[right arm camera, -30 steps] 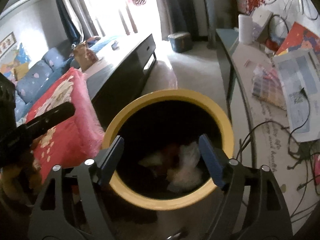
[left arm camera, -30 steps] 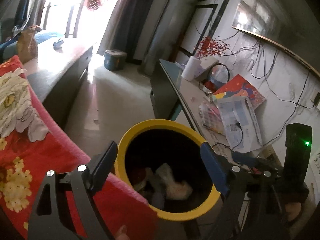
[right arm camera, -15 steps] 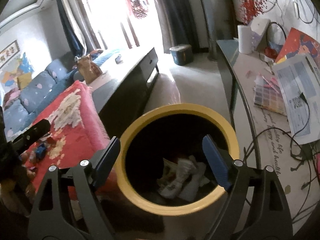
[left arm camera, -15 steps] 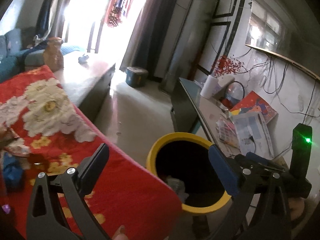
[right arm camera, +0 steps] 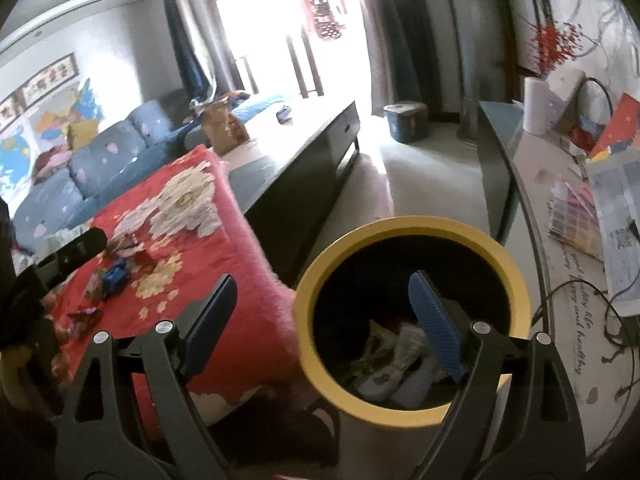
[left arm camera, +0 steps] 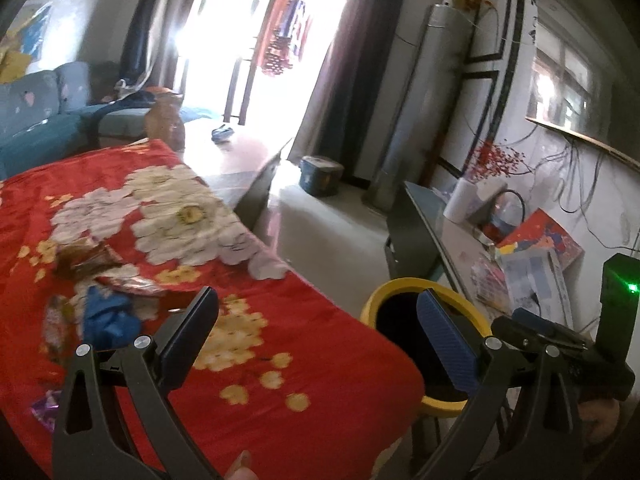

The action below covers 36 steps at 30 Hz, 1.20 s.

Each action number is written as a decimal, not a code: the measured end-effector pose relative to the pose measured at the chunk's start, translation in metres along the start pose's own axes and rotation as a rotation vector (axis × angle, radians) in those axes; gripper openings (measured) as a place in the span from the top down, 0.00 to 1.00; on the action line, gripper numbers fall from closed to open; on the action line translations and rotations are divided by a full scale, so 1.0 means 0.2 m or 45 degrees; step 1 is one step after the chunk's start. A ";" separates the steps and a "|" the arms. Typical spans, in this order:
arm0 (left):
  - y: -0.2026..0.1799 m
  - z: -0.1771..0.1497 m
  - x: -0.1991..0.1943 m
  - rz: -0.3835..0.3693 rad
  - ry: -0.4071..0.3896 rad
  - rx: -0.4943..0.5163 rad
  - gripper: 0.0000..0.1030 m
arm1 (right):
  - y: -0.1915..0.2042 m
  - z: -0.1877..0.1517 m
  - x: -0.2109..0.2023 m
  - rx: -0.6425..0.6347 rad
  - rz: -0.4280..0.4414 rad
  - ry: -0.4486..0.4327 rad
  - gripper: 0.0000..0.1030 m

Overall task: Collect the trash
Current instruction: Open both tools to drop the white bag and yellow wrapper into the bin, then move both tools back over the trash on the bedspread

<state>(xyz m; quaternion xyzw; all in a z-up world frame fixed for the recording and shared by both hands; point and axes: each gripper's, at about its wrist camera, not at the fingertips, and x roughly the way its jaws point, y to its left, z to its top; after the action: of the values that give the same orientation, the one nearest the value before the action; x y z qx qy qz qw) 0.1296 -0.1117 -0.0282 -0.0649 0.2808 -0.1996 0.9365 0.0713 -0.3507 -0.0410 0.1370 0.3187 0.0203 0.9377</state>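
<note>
Partway done, I reckon. The round yellow-rimmed black bin [right arm camera: 412, 320], lower centre of the right view, already holds crumpled wrappers [right arm camera: 394, 364]. More scraps, including a blue crumpled wrapper [left arm camera: 106, 320], sit lower left on the red floral blanket [left arm camera: 280, 344]. Left claw [left arm camera: 316, 344] and right claw [right arm camera: 320, 324] both gape wide, holding nothing.

Sunlit window [left arm camera: 256, 44], blue sofa [right arm camera: 92, 164]
</note>
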 end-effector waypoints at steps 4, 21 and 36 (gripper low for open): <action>0.07 -0.01 -0.04 0.050 -0.019 -0.007 0.06 | 0.09 -0.01 0.01 -0.054 0.035 0.024 0.23; 0.37 0.03 -0.28 0.204 -0.132 -0.094 0.06 | 0.54 -0.02 0.03 -0.291 0.215 0.055 0.23; 0.66 0.05 -0.46 0.358 -0.164 -0.150 0.06 | 0.89 -0.04 0.07 -0.475 0.379 0.100 0.23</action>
<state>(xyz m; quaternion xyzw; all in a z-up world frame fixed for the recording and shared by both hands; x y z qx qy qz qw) 0.1098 0.0466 -0.0052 -0.0923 0.2376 -0.0451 0.9659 0.0870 -0.1757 -0.0064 0.0059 0.3221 0.2222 0.9202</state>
